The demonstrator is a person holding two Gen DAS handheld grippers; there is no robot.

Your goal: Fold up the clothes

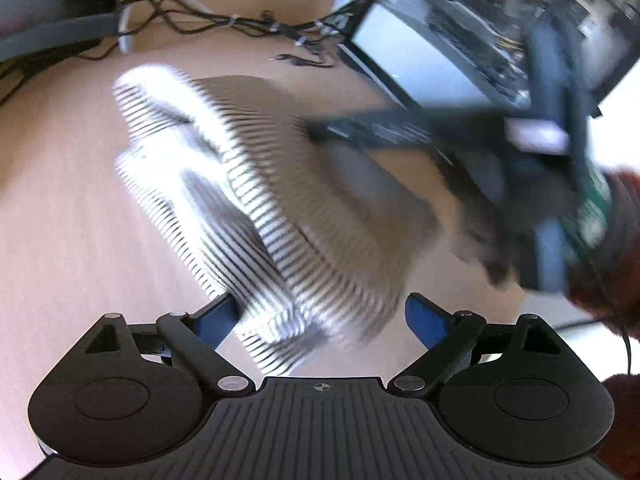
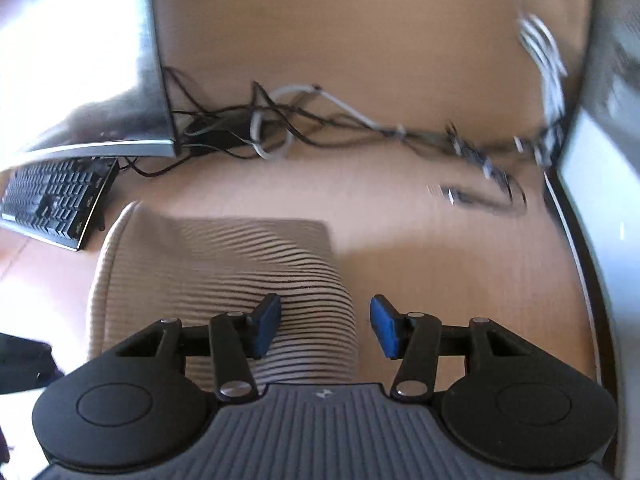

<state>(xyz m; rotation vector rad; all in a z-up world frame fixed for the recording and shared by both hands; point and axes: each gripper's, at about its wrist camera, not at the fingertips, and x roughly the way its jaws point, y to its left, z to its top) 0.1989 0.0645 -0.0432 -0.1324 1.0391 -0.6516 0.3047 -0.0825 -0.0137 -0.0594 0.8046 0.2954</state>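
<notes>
The desk is light brown wood. A striped shirt lies on it, white with thin dark lines.

In the left wrist view the picture is very blurry. On the far left edge sits a dark curved thing, too blurry to name. Black and white cables run along the back edge of the desk. The shirt is bunched up in the middle of the desk. It reaches down to the left gripper. The blue fingers are spread wide. The near end of the shirt lies between them and touches the left finger. They do not pinch it. To the right of the shirt is the right gripper, a dark and blue blur, with a red sleeve behind it. A monitor stands at the back right corner.

In the right wrist view, a keyboard lies at the left edge, under another monitor. The cables tangle along the back of the desk. The shirt lies folded near the front, a bit left of the middle. The right gripper hangs over its near right corner. The blue fingers are spread apart and hold nothing. The left finger is over the cloth and the right one is over bare desk.
</notes>
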